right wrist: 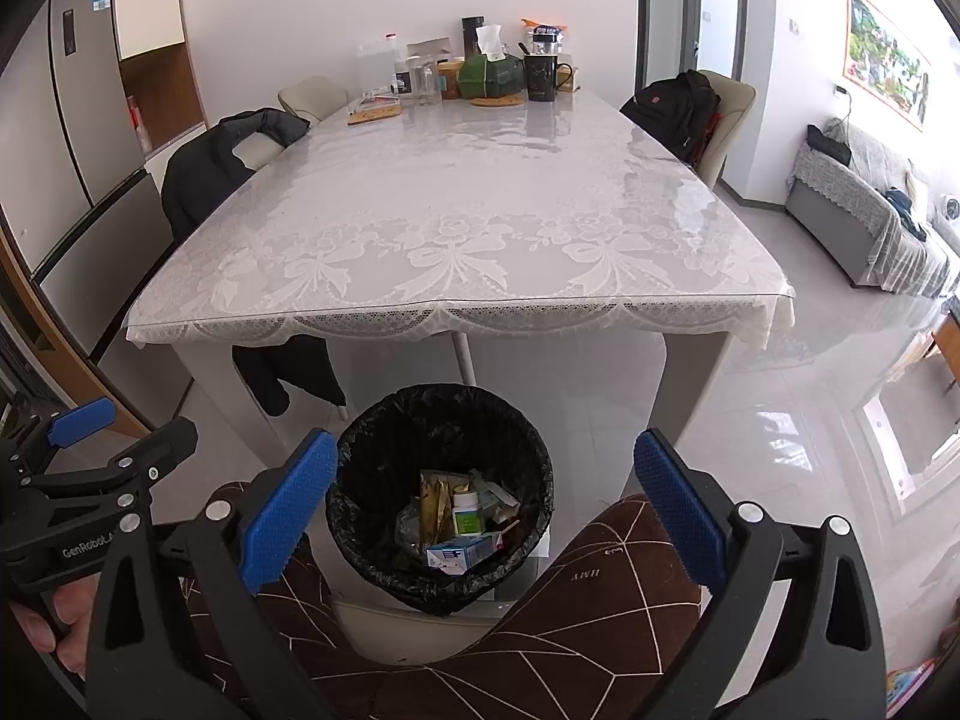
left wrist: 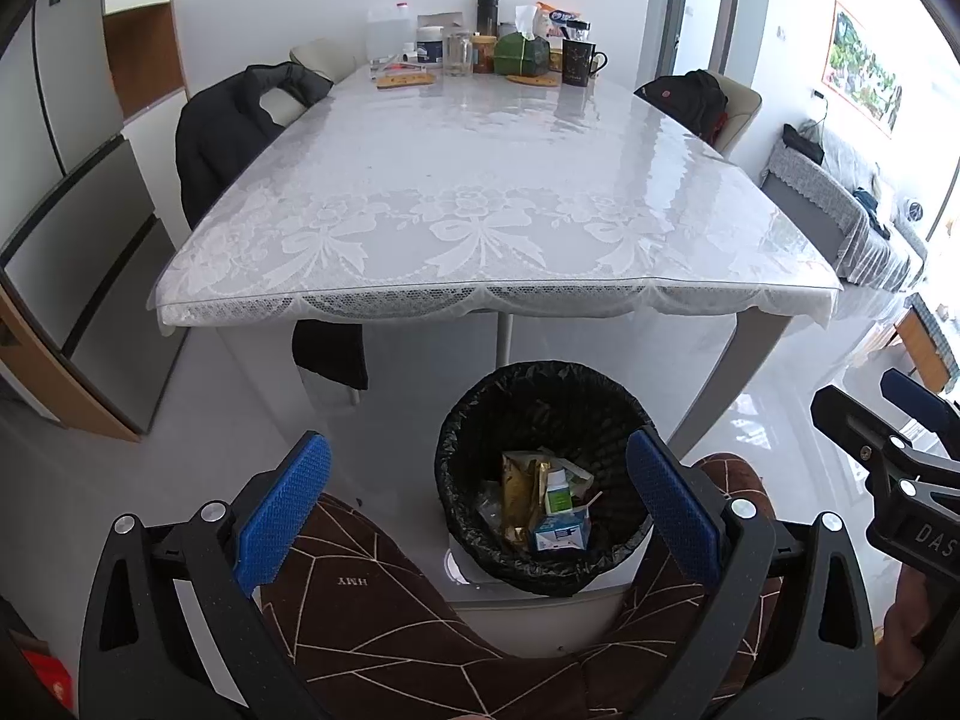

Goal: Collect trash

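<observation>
A round waste bin lined with a crinkled black plastic bag [left wrist: 543,483] [right wrist: 441,495] stands on the pale floor just in front of the near edge of a long table covered by a white lace cloth under clear plastic [left wrist: 480,180] [right wrist: 468,210]. The bin sits between a seated person's two knees, clad in brown fabric with thin cream lines [left wrist: 384,600] [right wrist: 600,588].

Inside the bin lies the collected trash: a crumpled gold foil wrapper [left wrist: 523,489] [right wrist: 438,504], a small white bottle with a green label [left wrist: 558,489] [right wrist: 467,513] and a blue-and-white carton [left wrist: 561,531] [right wrist: 462,552].

The left gripper [left wrist: 477,516] hangs above the knees with its blue-padded fingers [left wrist: 285,510] spread wide and nothing between them; in its own view the bin appears in the right half of the gap, close against the right pad. The right gripper [right wrist: 483,516] is likewise spread and empty, with the bin in the left half of its gap, beside the left blue pad [right wrist: 288,516]. Each gripper shows at the edge of the other's view, side by side and apart.

At the far end of the table stand a black mug [left wrist: 579,62] [right wrist: 543,79], a green tissue box [left wrist: 521,54] [right wrist: 492,75] and several jars and bottles. A dark jacket [left wrist: 222,132] [right wrist: 204,171] drapes a chair on the left, and a black backpack [left wrist: 690,96] [right wrist: 675,108] rests on a chair on the right.
</observation>
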Tool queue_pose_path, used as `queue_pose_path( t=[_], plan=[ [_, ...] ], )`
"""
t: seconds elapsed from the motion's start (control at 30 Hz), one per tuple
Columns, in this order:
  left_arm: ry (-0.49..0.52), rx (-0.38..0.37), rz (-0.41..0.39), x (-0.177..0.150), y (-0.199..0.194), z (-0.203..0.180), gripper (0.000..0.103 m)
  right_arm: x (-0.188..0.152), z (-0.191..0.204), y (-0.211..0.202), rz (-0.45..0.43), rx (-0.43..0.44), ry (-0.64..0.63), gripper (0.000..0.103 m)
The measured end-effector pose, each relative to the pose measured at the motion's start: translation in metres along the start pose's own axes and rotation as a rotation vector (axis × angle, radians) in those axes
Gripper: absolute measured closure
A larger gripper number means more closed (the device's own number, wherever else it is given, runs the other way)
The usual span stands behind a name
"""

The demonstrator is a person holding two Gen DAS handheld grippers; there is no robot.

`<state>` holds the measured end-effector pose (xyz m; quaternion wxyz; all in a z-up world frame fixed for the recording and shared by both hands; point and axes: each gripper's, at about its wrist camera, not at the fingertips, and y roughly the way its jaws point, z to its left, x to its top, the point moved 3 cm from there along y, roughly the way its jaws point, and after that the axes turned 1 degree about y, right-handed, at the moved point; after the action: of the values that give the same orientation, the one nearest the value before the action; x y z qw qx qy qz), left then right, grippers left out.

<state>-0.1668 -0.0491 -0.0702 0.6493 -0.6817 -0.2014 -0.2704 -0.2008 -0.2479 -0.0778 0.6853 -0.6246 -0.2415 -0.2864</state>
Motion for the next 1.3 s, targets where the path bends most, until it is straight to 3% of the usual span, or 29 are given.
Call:
queue_pose_path(
  t=[1.3],
  plan=[
    [0.001,-0.003,0.003,-0.002,0.0002,-0.0007,0.006,-0.0076,0.003,0.0092,0.016,0.004,0.002,0.008]
  ],
)
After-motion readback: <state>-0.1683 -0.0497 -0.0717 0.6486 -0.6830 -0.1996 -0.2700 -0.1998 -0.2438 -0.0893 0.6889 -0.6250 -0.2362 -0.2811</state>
